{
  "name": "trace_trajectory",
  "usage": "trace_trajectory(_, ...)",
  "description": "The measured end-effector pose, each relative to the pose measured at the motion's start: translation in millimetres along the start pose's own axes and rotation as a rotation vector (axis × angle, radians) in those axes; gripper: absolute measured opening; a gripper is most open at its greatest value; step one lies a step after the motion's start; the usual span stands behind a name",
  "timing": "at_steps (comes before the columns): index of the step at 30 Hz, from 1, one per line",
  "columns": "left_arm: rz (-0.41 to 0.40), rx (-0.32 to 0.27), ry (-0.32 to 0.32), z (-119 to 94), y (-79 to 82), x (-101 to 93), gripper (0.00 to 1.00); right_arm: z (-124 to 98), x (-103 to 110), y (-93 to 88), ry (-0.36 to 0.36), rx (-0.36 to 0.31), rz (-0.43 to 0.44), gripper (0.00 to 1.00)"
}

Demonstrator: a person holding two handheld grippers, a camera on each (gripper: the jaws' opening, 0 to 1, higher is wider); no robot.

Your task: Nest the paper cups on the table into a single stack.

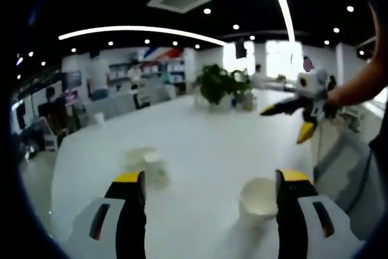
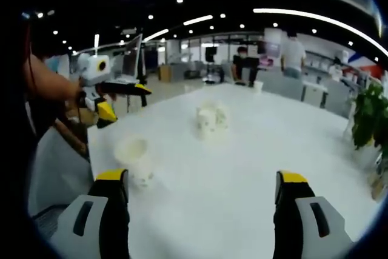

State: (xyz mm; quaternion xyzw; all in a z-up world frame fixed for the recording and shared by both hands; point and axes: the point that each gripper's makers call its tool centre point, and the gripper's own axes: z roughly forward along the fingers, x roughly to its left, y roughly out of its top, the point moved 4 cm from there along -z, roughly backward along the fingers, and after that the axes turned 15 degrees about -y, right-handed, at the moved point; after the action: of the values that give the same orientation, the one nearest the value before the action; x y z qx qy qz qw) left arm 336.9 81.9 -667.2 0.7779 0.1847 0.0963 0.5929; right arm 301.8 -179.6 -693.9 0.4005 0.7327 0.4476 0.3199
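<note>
A long white table [image 1: 200, 131] runs through a big open office with ceiling spotlights, shelving and glass partitions at the back. In the left gripper view, the left gripper [image 1: 210, 189] has its yellow-tipped jaws spread wide with nothing between them; a single upright paper cup [image 1: 258, 201] stands on the table just inside the jaw at 4 o'clock, seemingly close to it though contact cannot be told. At 9 o'clock of the gap sits a cluster of paper cups [image 1: 145, 165], blurred, perhaps two or three, near the other jaw. Farther off at 12 o'clock is a potted plant [image 1: 219, 84], and at 2 o'clock the other gripper, held in a person's hand [image 1: 330, 102], hovers over the table's far edge. In the right gripper view, the right gripper [image 2: 201, 189] is likewise spread and empty above bare tabletop. The single cup [image 2: 133, 157] stands at 10 o'clock, the cluster [image 2: 211, 121] at 12 o'clock beyond it, and the plant [image 2: 370, 116] at 3 o'clock.
</note>
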Motion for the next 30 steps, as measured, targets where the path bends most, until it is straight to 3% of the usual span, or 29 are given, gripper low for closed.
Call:
trace_trajectory(5, -0.017, 0.012, 0.044, -25.5, -0.9, 13.5, 0.86, 2.5, -4.1, 2.8, -0.007, 0.007, -0.004, 1.0)
trace_trajectory(7, -0.048, 0.019, 0.061, -35.6, -5.4, 16.1, 0.88, 2.1, -5.0, 5.6, -0.012, 0.005, 0.003, 1.0)
trace_trajectory(12, -0.039, 0.026, 0.101, -51.4, -22.5, 22.1, 0.98, 10.7, -5.0, 8.0, -0.003, -0.022, -0.014, 1.0)
trace_trajectory(14, -0.113, 0.071, 0.145, -62.0, -35.8, 24.7, 0.98, 10.9, -5.4, 9.2, 0.003, -0.007, -0.001, 1.0)
trace_trajectory(15, -0.13, 0.057, 0.162, -66.5, -37.5, 25.4, 0.98, 9.5, -5.0, 13.8, 0.007, -0.032, -0.007, 1.0)
trace_trajectory(17, -0.128, 0.031, 0.17, -70.5, -37.7, 25.6, 0.98, 9.7, -6.5, 15.4, 0.007, -0.045, -0.018, 1.0)
trace_trajectory(19, -0.128, 0.042, 0.177, -73.6, -43.5, 26.4, 0.98, 12.4, -10.8, 13.4, -0.002, -0.022, -0.03, 1.0)
trace_trajectory(23, -0.133, 0.046, 0.193, -80.1, -52.4, 27.9, 0.98, 13.1, -15.3, 17.0, -0.009, -0.045, -0.032, 1.0)
trace_trajectory(24, -0.162, 0.059, 0.199, -82.6, -57.0, 27.6, 0.98, 12.4, -16.6, 15.0, -0.013, -0.018, -0.021, 1.0)
trace_trajectory(26, -0.181, 0.072, 0.205, -83.3, -58.1, 25.4, 0.98, 10.6, -17.7, 16.6, -0.019, -0.03, -0.03, 1.0)
trace_trajectory(30, -0.143, 0.066, 0.178, -83.7, -56.6, 23.9, 0.98, 13.1, -21.7, 13.4, -0.036, -0.039, -0.017, 1.0)
